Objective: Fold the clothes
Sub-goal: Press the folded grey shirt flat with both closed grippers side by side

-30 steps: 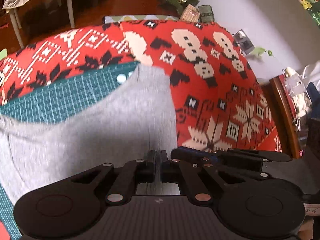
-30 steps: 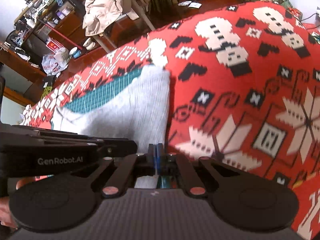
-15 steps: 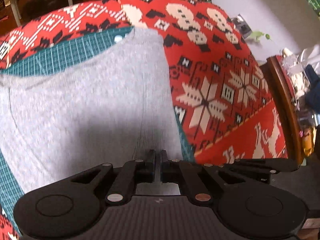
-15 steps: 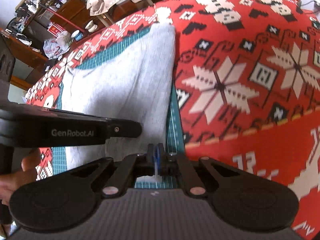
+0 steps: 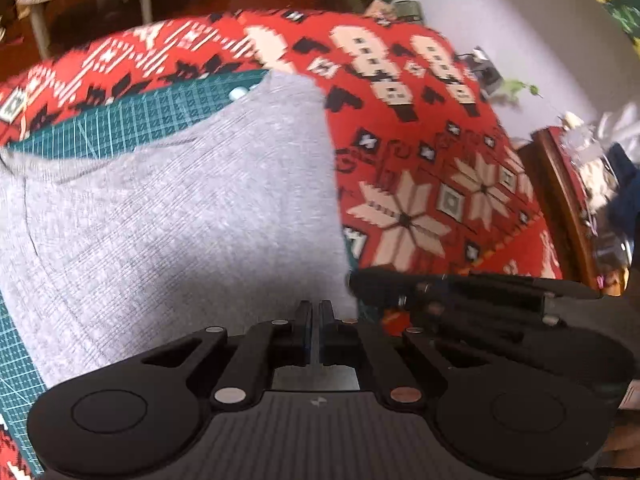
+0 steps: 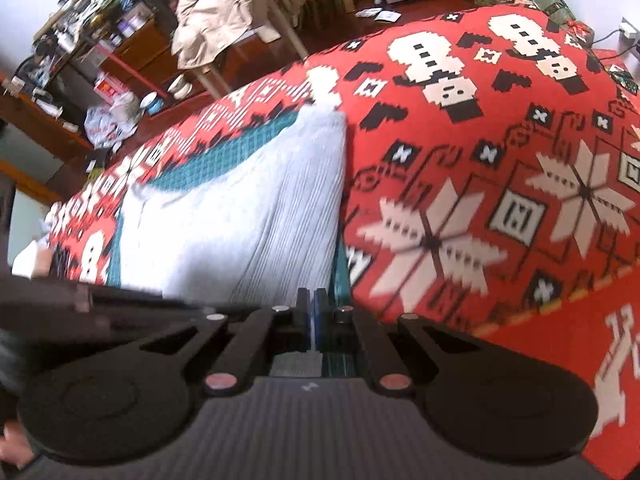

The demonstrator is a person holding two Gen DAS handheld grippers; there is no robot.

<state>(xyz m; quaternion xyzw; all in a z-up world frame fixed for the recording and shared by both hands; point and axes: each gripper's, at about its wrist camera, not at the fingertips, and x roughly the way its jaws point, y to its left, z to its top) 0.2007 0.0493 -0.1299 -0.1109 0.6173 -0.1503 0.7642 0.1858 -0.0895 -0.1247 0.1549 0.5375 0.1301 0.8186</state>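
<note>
Starting at the tongs: the left gripper (image 5: 319, 322) has its fingers clenched with just a sliver of gap, and the near hem of the grey garment (image 5: 180, 220) is pinched in there. Same deal with the right gripper (image 6: 311, 322), fingers squeezed together on the garment's near right corner, though honestly the cloth between them is only a thin strip in that view. The garment (image 6: 240, 216) lies spread over a green cutting mat (image 5: 132, 124), which sits on a red Christmas-pattern tablecloth (image 5: 420, 184) with snowmen and snowflakes. Its right edge runs pretty much along the mat's right border, with a bit of mat (image 6: 340, 268) peeking out beside the right gripper. The left wrist view catches the right gripper (image 5: 460, 292) from the side, just beside its own fingers, plus a wooden cabinet (image 5: 560, 200) full of clutter off to the right. The right wrist view shows stuff the other one doesn't: the left gripper's black body (image 6: 100, 308) low on the left, a fingertip of the person's hand (image 6: 14, 452) in the bottom left corner, a beige coat (image 6: 208, 8) draped over a chair, and a messy desk (image 6: 60, 60) further back. Both views are a bit blurry.
</note>
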